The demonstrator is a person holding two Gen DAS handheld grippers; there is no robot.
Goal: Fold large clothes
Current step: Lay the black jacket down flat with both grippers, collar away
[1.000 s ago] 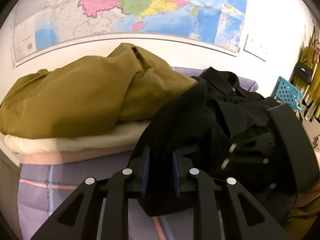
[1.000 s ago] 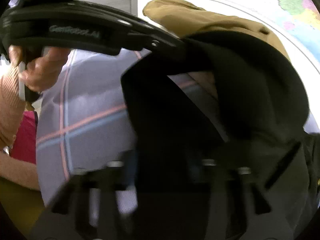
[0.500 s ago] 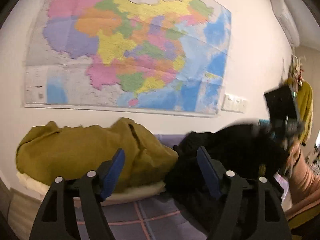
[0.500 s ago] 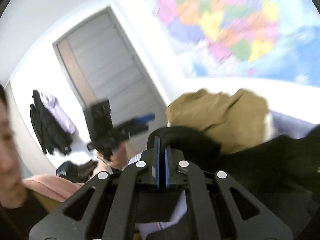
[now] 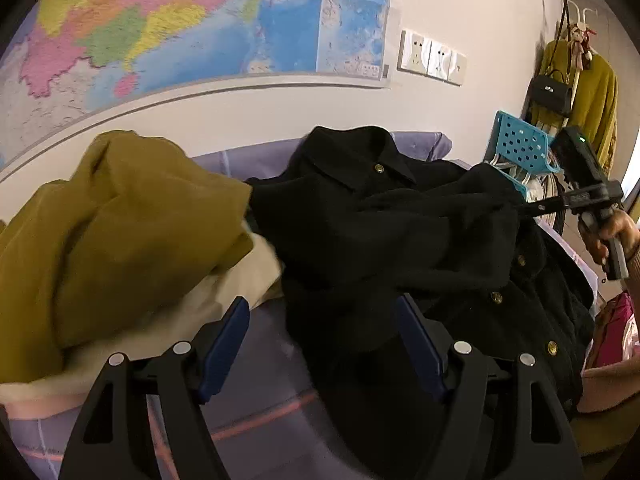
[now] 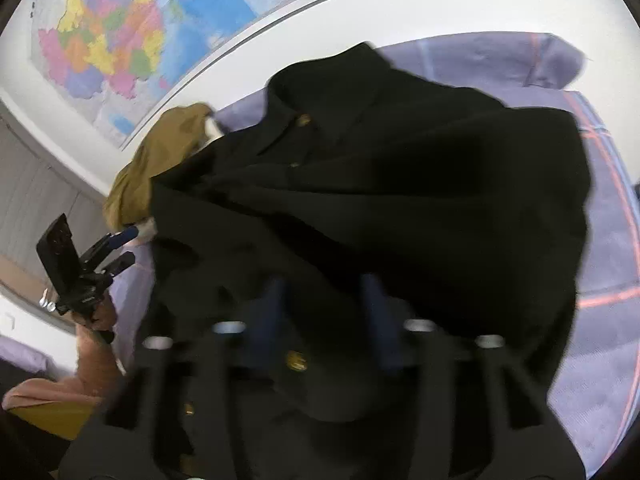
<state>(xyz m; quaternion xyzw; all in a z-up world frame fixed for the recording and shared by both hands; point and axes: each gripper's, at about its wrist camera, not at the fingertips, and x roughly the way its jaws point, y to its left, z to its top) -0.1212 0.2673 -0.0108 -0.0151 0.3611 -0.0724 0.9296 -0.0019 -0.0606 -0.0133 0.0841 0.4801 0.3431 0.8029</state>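
A black coat with gold buttons lies crumpled on the purple plaid bed, collar toward the wall. My left gripper hangs open over its near edge, blue pads wide apart and nothing pinched between them. In the right wrist view the same black coat fills the middle. My right gripper is blurred, its jaws opening just above the cloth, and the pads do not press it. From the left wrist view the right gripper reaches the coat's right edge, held by a hand.
An olive garment is heaped on a cream folded pile left of the coat. The plaid bedsheet shows to the right. A wall map, sockets, a blue basket and hung clothes line the walls.
The left gripper let go of the black coat and opened wide. The right gripper, shut half a second ago, now has its pads apart and has swung over the coat.
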